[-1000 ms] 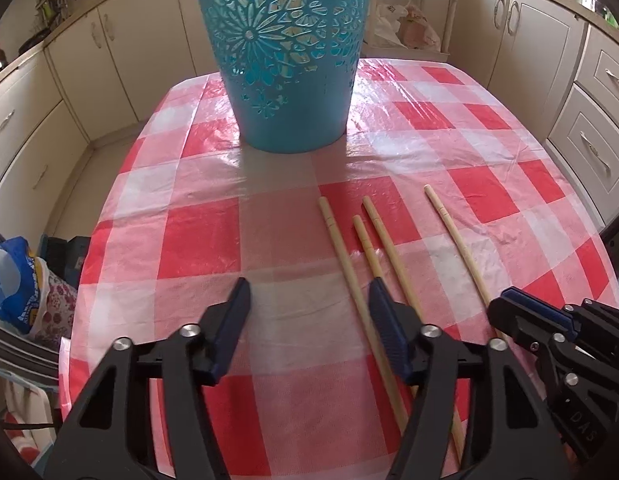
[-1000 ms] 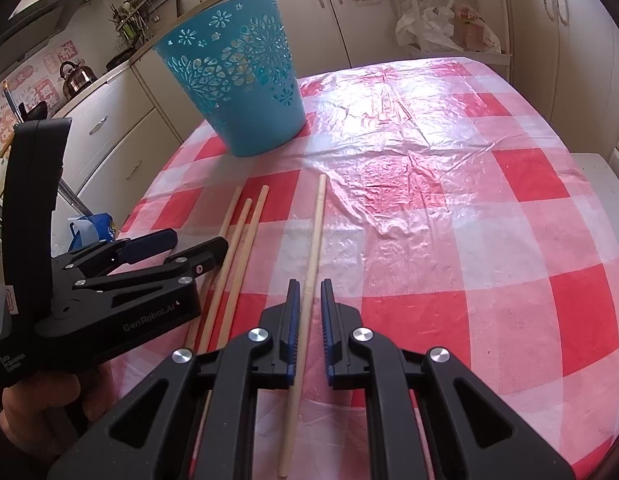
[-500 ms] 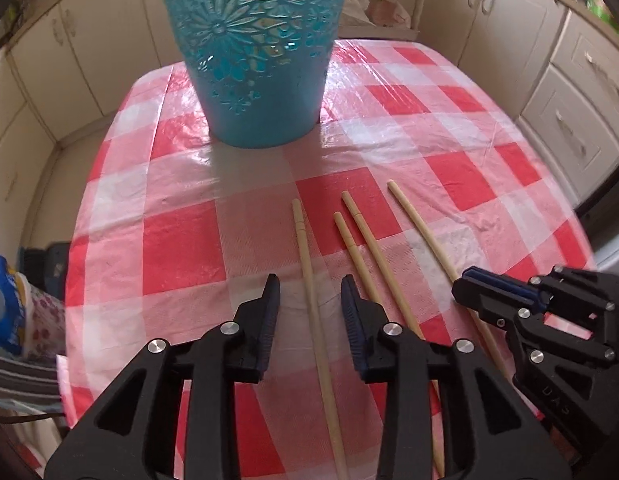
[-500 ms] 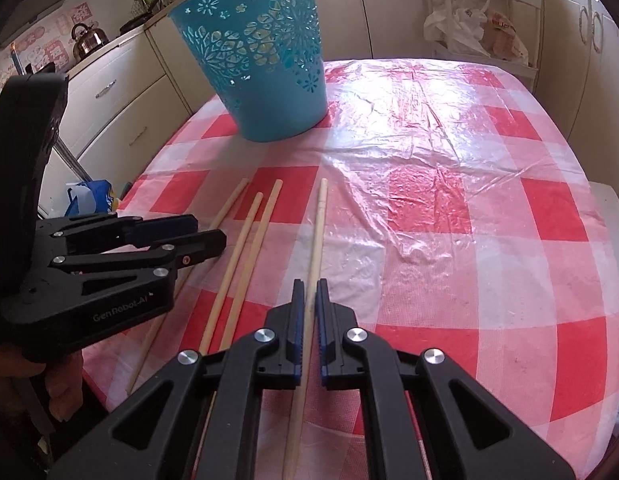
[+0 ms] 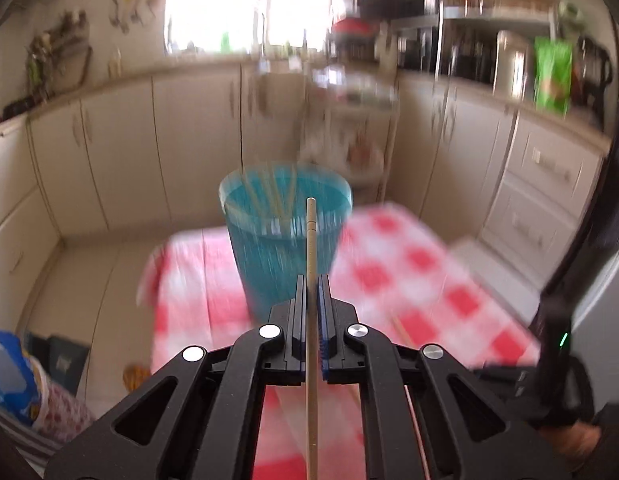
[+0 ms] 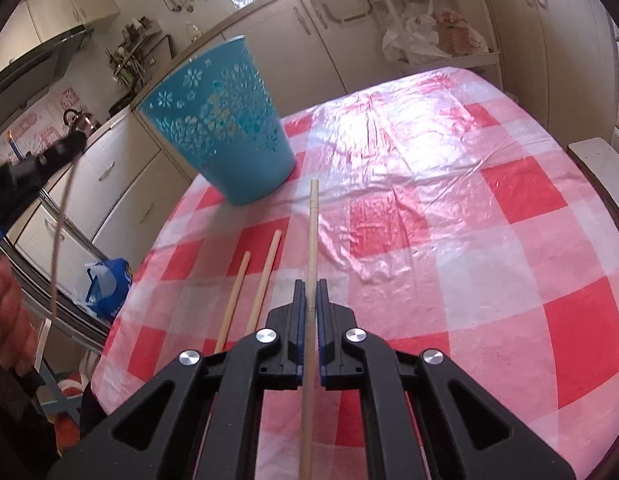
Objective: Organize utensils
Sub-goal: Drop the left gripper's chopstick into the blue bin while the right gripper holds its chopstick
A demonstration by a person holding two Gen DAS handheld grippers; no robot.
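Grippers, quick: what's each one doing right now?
Left gripper: shut on a chopstick, lifted toward the blue basket.
Right gripper: shut on another chopstick.

In the left wrist view the blue basket [image 5: 285, 236], the thin sticks inside it [image 5: 269, 196] and the checked table [image 5: 409, 272] were smeared by motion blur, so the sticks could not be counted. The near ends of both held chopsticks [image 5: 311, 360] [image 6: 309, 360] were cut off by the bottom edge. The two lying chopsticks [image 6: 245, 292] disappeared behind the right tongs [image 6: 308, 308].
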